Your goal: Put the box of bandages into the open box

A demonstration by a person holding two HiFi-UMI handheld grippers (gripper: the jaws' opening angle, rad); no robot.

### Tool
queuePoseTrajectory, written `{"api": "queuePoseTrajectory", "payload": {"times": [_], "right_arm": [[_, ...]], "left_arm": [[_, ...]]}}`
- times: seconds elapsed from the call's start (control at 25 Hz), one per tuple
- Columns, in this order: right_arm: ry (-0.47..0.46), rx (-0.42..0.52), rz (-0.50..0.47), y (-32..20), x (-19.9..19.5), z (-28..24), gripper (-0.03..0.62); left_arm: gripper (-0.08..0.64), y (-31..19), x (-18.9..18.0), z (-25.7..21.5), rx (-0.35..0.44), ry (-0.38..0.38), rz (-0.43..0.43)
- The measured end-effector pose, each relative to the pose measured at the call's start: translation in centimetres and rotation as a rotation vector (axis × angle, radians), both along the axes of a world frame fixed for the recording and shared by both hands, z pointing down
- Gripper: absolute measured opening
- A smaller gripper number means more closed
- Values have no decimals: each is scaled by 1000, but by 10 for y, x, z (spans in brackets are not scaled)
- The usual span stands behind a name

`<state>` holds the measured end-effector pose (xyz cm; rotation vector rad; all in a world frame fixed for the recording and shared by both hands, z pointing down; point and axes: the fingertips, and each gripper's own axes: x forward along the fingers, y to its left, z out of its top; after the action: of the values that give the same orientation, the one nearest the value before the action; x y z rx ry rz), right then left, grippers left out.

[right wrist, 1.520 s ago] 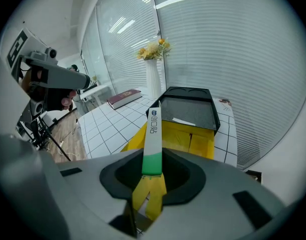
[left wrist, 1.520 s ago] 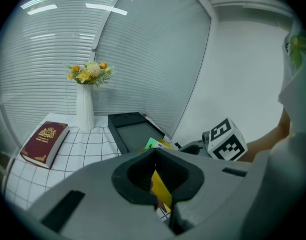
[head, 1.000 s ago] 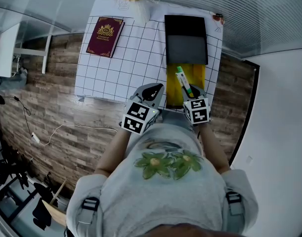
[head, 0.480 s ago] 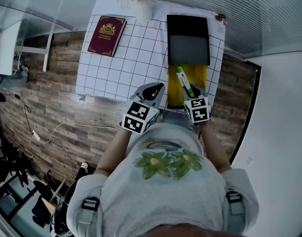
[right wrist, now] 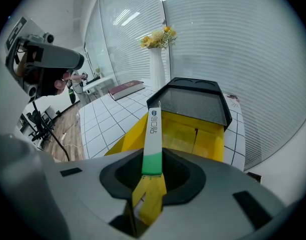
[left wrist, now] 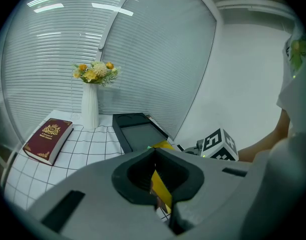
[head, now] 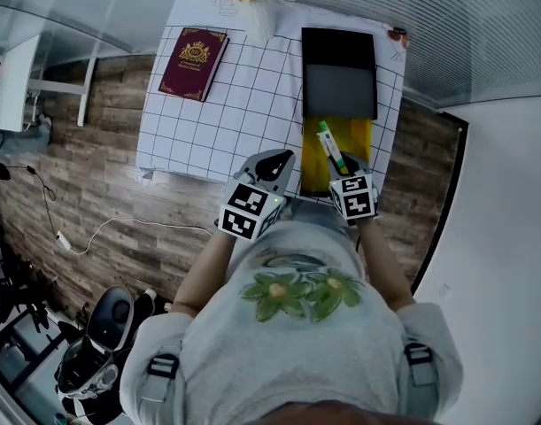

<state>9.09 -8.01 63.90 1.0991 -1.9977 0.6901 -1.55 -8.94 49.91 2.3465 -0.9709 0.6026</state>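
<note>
Two grippers sit low in the middle of the head view, each carrying a marker cube, with the person's arms and flower-printed shirt filling the frame below them. The right gripper (head: 345, 166) has its fingers (right wrist: 190, 181) clamped on the green end of the box of bandages (head: 328, 146), a slim white-and-green carton. It points away over the yellow inside of the open box (head: 362, 135). In the right gripper view the carton is seen edge-on, so its broad face and most of its print cannot be read. The end inside the grip is hidden by the fingers and by a yellow strip below it. No view shows whether the far end touches the yellow lining.

The left gripper (head: 279, 160) lies just left of the open box, fingers (left wrist: 117, 179) closed together with nothing held. A narrow yellow sliver shows through the gap behind their tips — probably the box beyond, though it is too small to be sure.

The open box's black lid stands past the yellow part, towards the top right of the head view. The gridded white surface (head: 243, 104) also carries a dark red book (head: 190, 65) at upper left. A white vase (head: 255, 16) of yellow flowers stands at the top edge, its blooms partly cut off. At lower left, on the wooden floor (head: 84, 175), a dark and white machine (head: 97, 352) is cropped and hard to make out.
</note>
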Motion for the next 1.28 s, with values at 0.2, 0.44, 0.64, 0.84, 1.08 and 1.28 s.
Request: {"api": "queuePoseTrajectory", "payload": {"times": [0.2,0.44,0.64,0.84,1.08,1.28], "right_arm": [[9,-6,-12,3,0,5,87],[21,-11,-20,3,0,9,87],[31,-12,-33,3,0,12,87],[35,-14,-43,3,-1,14,87],[49,-8,-62,5,-1,20,87],[51,-22,-79,7,-4,19,87]], "left_arm": [[8,-1,0,0,2,-1,-3],[6,-1,1,1,-1,-1,-2],[8,0,2,2,-1,-3,-4],[7,-2,2,1,-2,-5,-6],[8,-1,3,1,1,-4,-10],[7,-1,2,1,0,-3,-12]]}}
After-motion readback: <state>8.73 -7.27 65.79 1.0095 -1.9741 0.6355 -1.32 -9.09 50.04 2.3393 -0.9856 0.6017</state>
